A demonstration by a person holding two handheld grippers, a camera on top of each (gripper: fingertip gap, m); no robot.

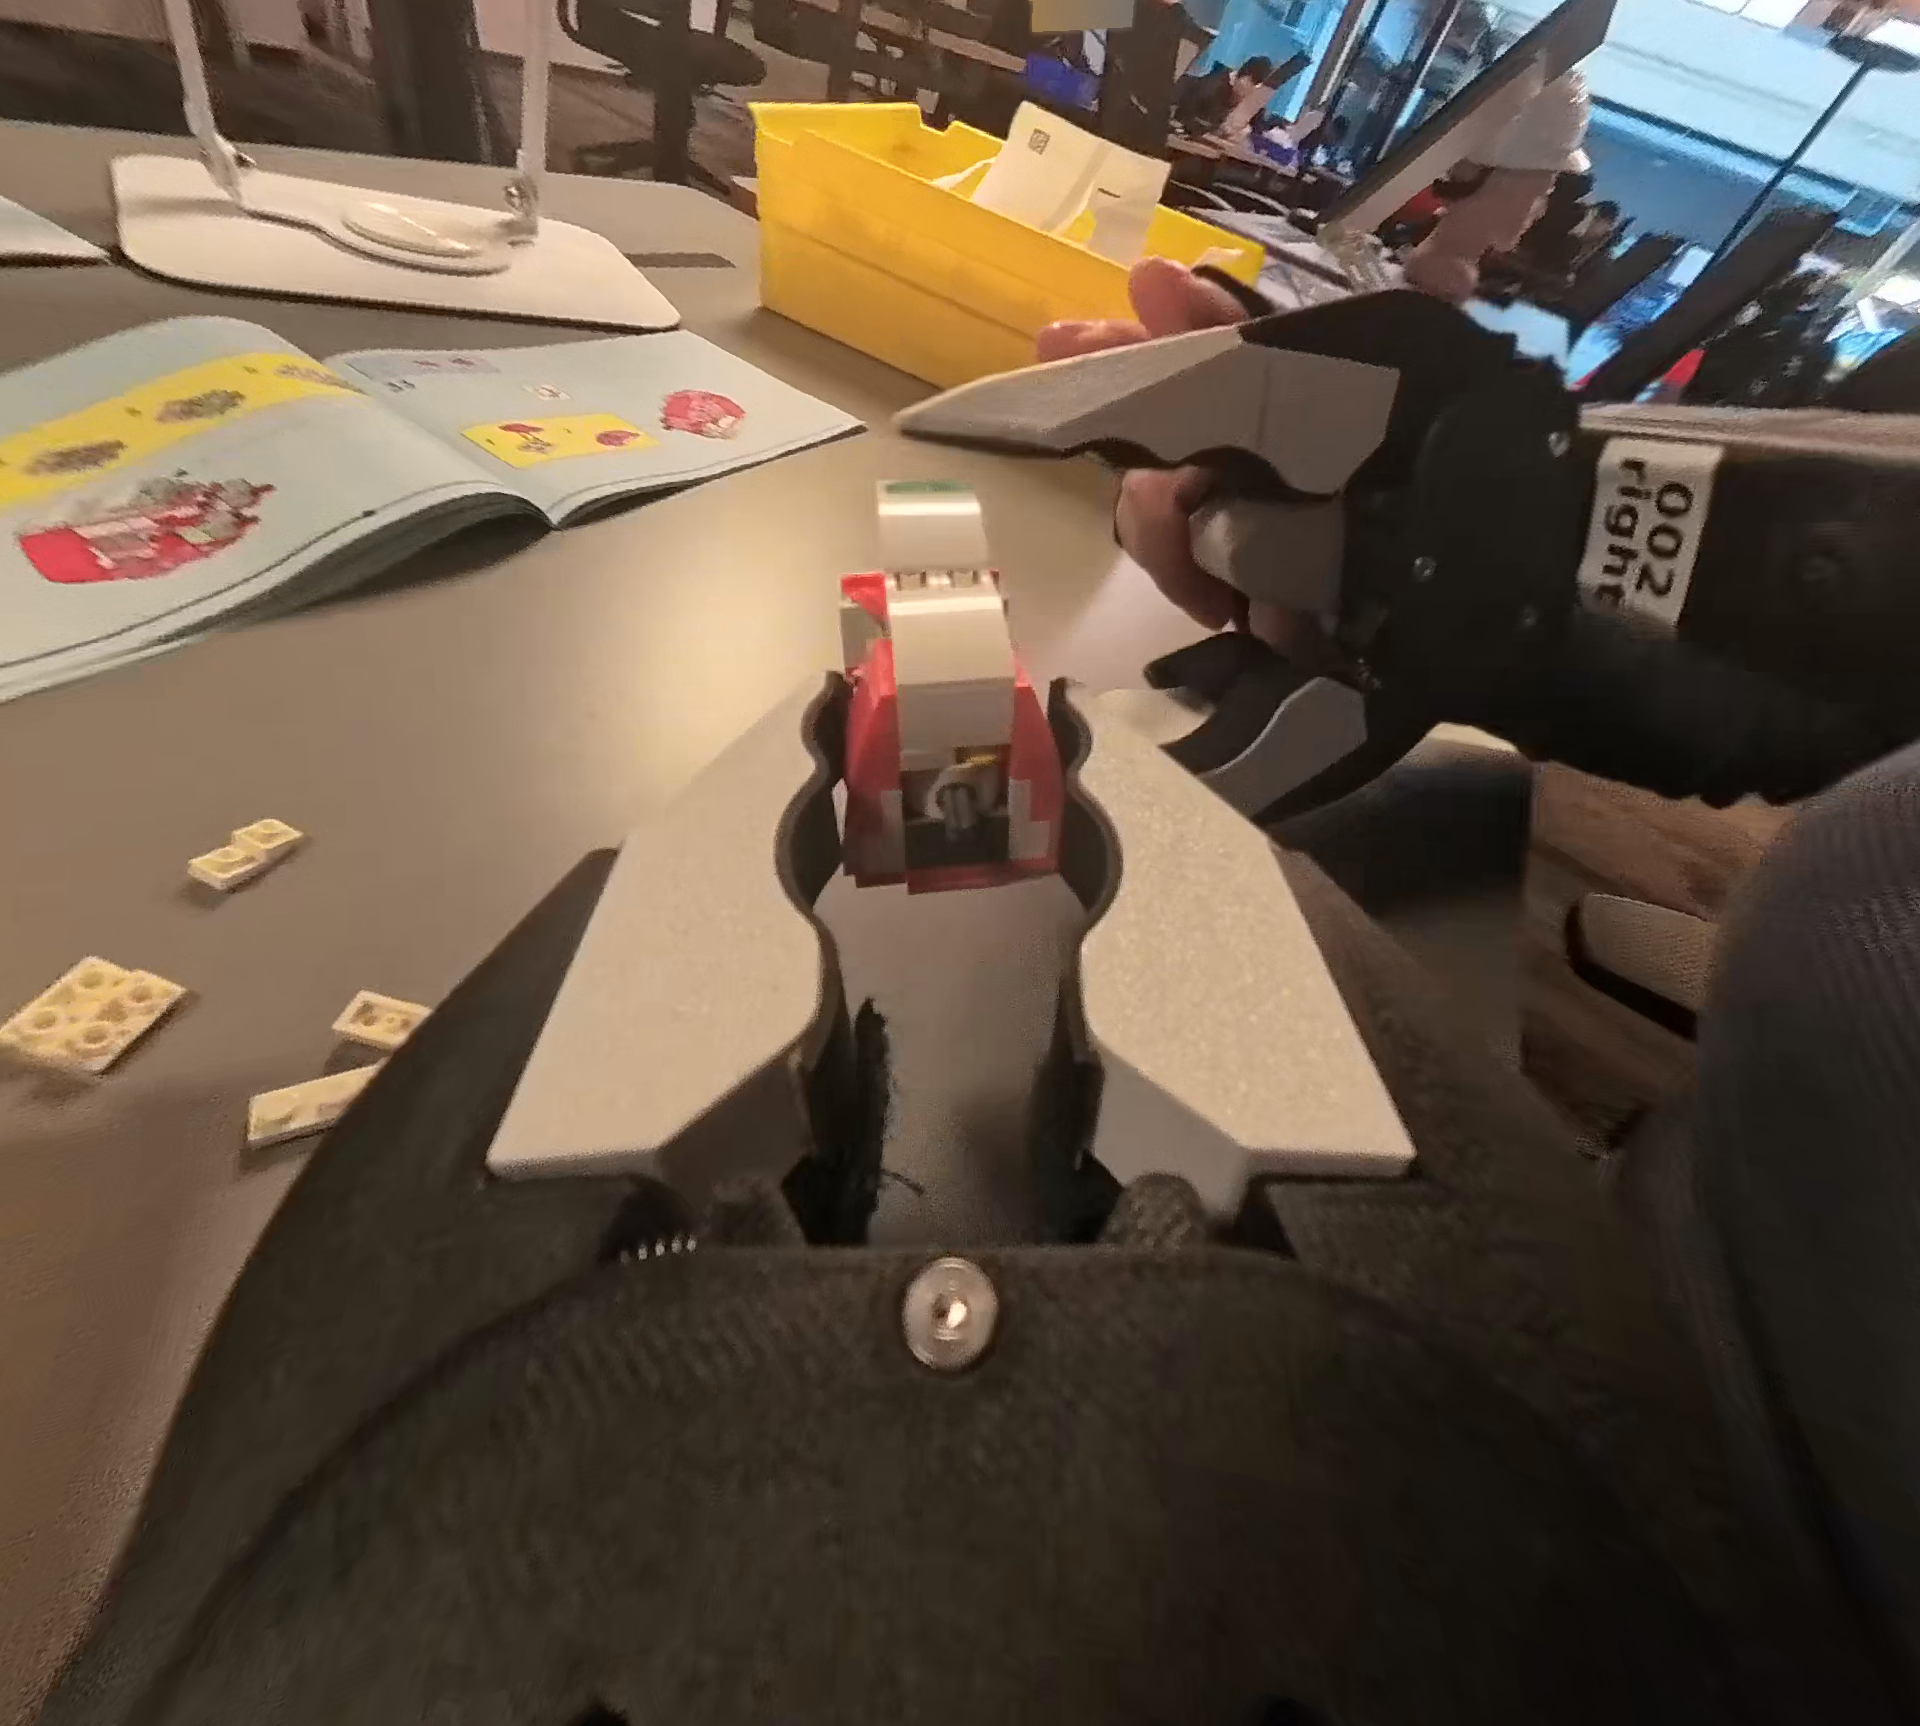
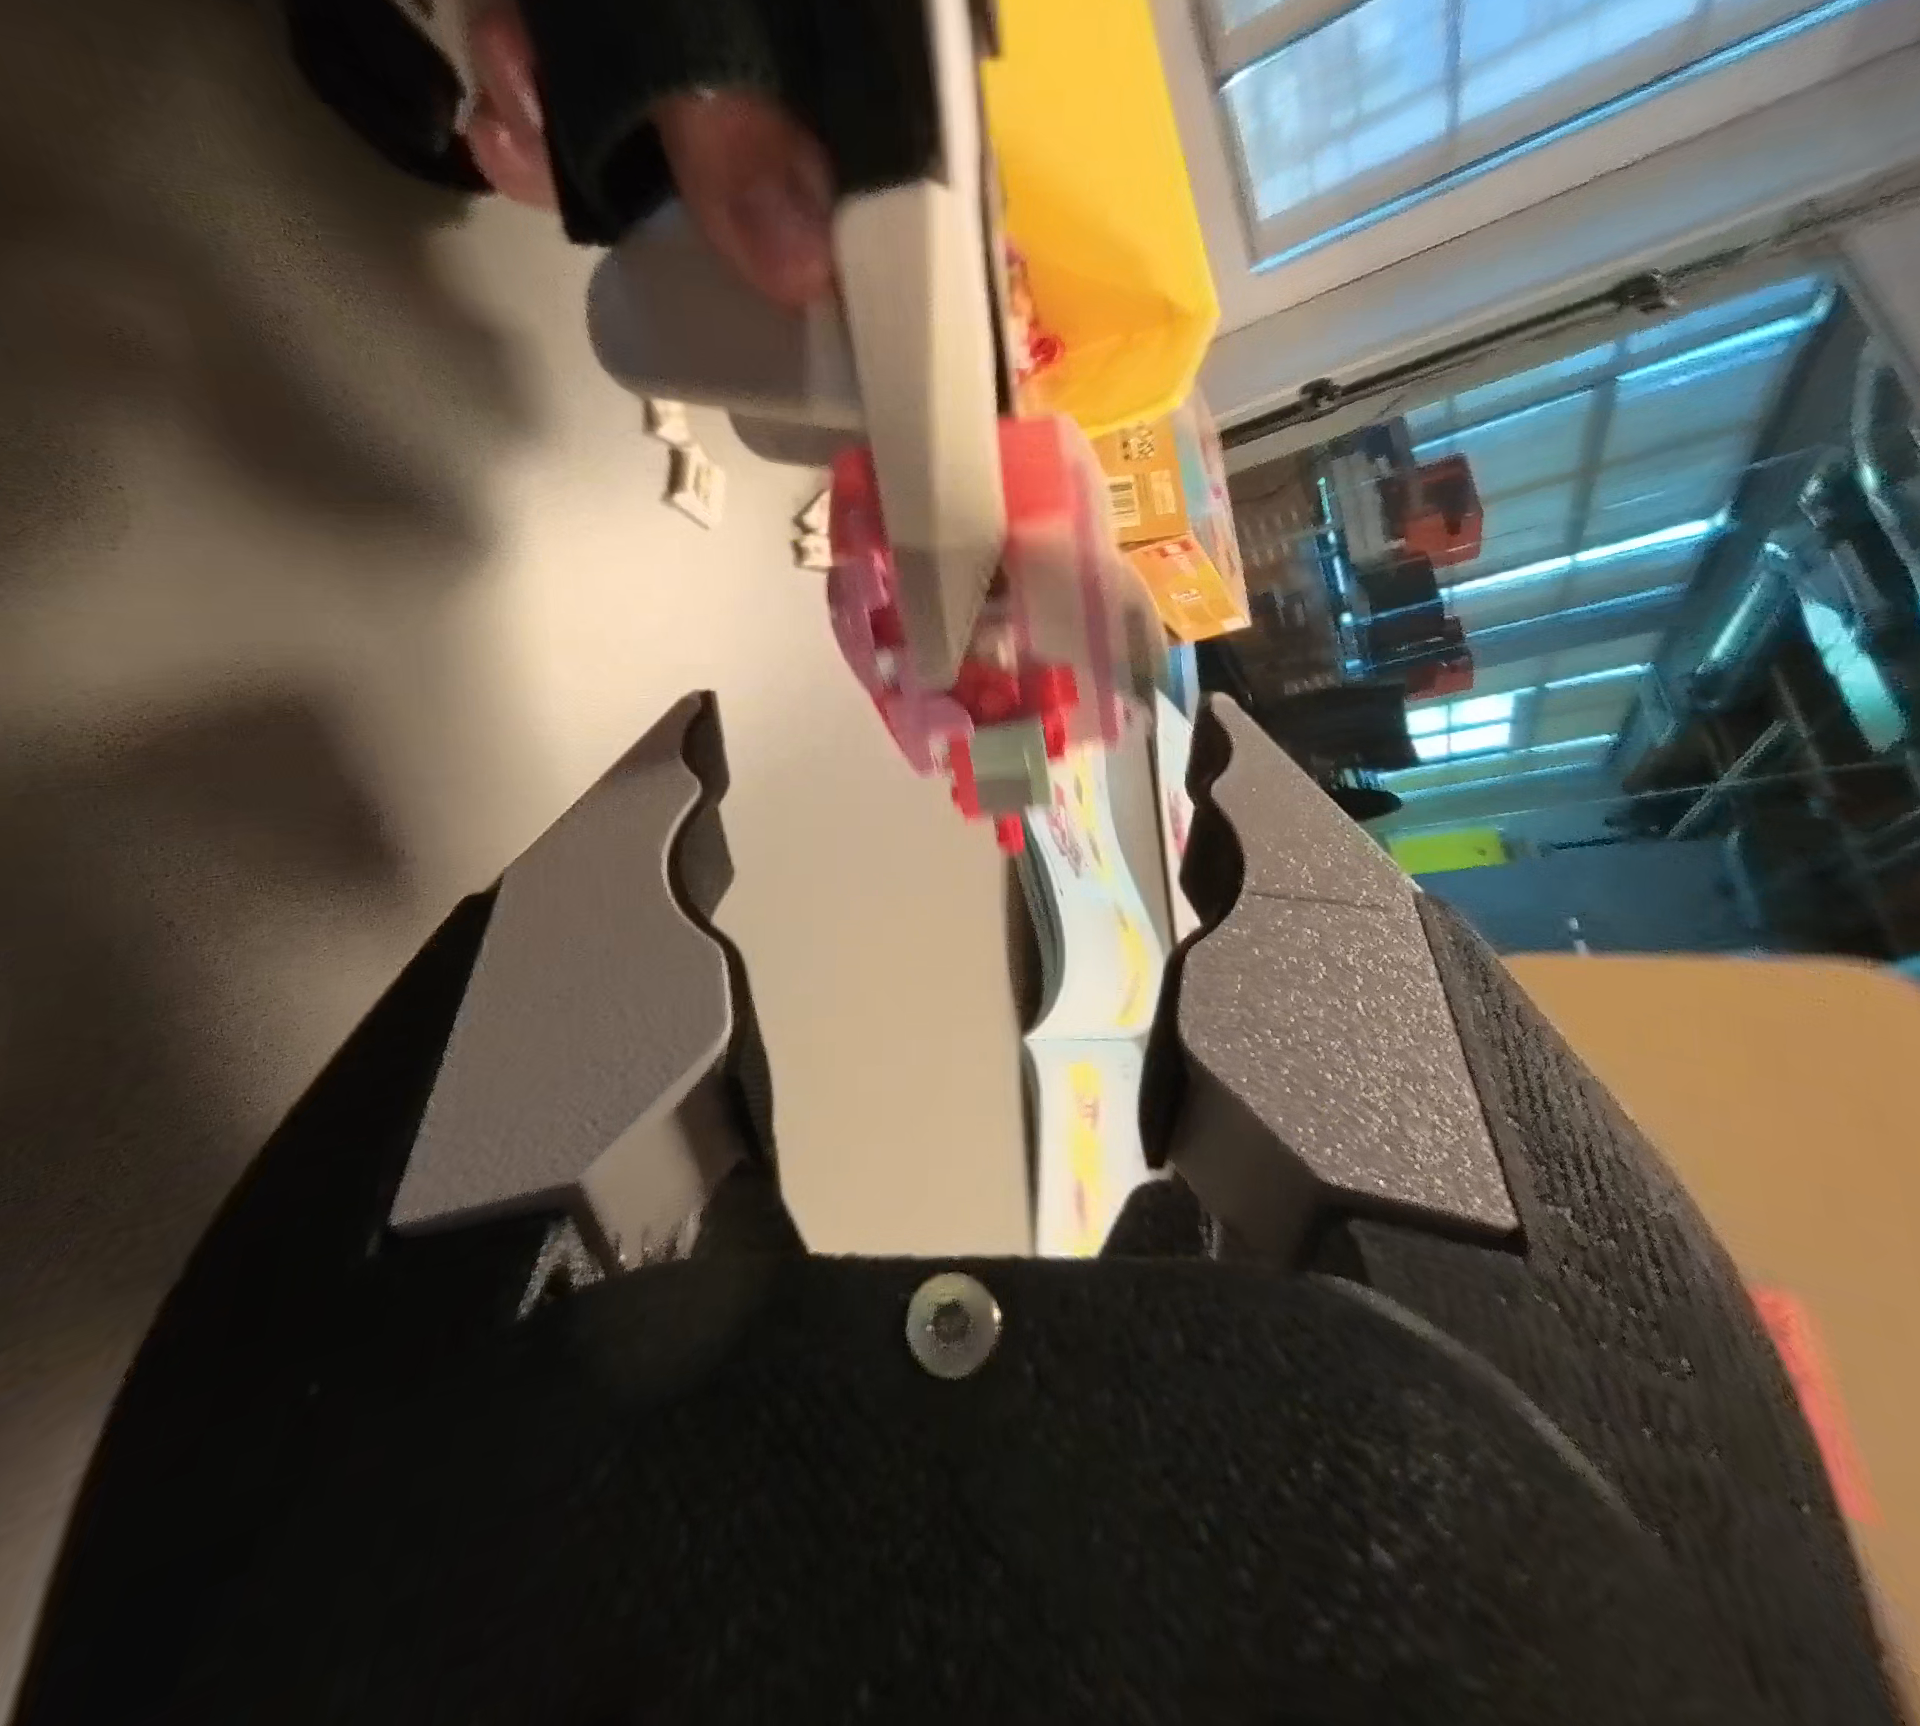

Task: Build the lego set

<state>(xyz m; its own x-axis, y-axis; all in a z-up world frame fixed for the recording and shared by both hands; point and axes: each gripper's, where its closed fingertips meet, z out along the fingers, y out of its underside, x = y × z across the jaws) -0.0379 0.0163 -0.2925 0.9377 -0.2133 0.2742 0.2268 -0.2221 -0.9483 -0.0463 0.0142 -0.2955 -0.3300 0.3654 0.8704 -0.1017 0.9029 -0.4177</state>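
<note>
Pinching a red-and-white brick model (image 1: 940, 741), the left tongs (image 1: 948, 762) face the spread, bare right tongs (image 2: 956, 741).

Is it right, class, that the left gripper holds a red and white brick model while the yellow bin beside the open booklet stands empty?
Not quite: the yellow bin holds white paper, as the left wrist view shows. The left gripper does hold the red and white brick model, near the open booklet.

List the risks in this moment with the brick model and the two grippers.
The left gripper grips only the near end of the red and white model; the rest overhangs and could lever off or snap apart.

The right gripper is open close by; a bump could knock the model.

Loose pieces could get swept off the table.
</note>
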